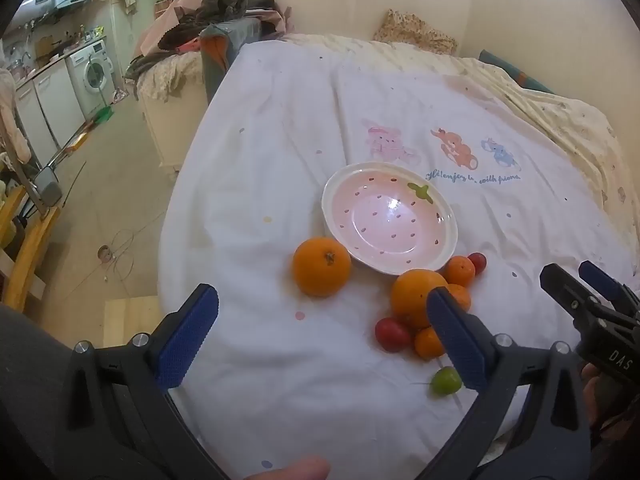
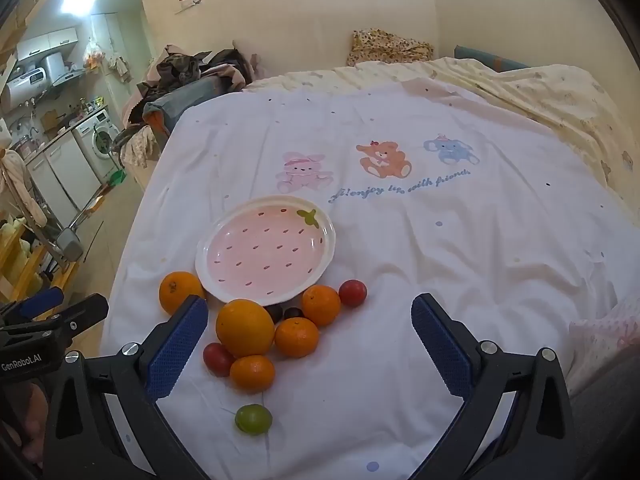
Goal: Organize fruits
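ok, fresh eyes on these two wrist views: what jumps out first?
The empty pink strawberry-patterned ceramic plate sits mid-frame on the white cartoon-print bedsheet. Just in front of it lies a loose cluster of oranges, led by the large round orange, with a small green round fruit nearest the cameras. Both the left gripper and the right gripper hover open above the fruit.

"What is in the room?"
"A big bed with a white cover, a cream wall, and a pile of clothes."
"And far away?"
"A washing machine on a tan floor."
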`<state>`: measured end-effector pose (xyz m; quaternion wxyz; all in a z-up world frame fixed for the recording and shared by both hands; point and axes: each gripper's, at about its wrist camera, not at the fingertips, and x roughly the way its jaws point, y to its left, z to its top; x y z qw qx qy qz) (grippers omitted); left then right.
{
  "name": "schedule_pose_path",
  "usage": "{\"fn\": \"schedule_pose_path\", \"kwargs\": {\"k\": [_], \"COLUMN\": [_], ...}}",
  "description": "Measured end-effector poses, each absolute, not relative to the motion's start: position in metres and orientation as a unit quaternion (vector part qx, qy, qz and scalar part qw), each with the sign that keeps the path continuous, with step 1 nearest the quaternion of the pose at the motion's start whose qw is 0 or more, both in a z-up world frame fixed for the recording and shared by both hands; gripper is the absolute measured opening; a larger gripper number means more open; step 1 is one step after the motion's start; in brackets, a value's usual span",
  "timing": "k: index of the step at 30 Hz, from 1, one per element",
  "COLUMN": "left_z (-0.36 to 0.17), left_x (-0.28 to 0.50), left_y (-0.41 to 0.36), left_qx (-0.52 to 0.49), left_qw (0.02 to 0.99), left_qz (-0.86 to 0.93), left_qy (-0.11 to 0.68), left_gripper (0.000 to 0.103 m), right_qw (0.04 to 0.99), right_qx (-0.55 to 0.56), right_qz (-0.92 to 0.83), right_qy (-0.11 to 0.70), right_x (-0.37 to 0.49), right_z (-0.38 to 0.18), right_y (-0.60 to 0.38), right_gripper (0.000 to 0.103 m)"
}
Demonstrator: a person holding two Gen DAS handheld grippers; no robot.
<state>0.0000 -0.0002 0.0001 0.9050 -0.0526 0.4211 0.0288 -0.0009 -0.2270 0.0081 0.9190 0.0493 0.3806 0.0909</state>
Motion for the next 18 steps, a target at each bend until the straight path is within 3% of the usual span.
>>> {"fn": "schedule_pose_path", "kwargs": {"k": [18], "left_z": [0.0001], "left_x": [0.0000], "left_y": [0.0000], "left_qx": [-0.054], "left_qw": [0.905], "left_qz": [0.028], "left_qy": [0.422], "left_gripper": [0.103], "right_qw": [0.919], "right_qx": [0.050], "right_qz": [0.089], "right_qy": [0.381], "right_x": [-0.0014], "right_z": [0.0076], "right_y": [-0.2271], "right_gripper": [0.103]}}
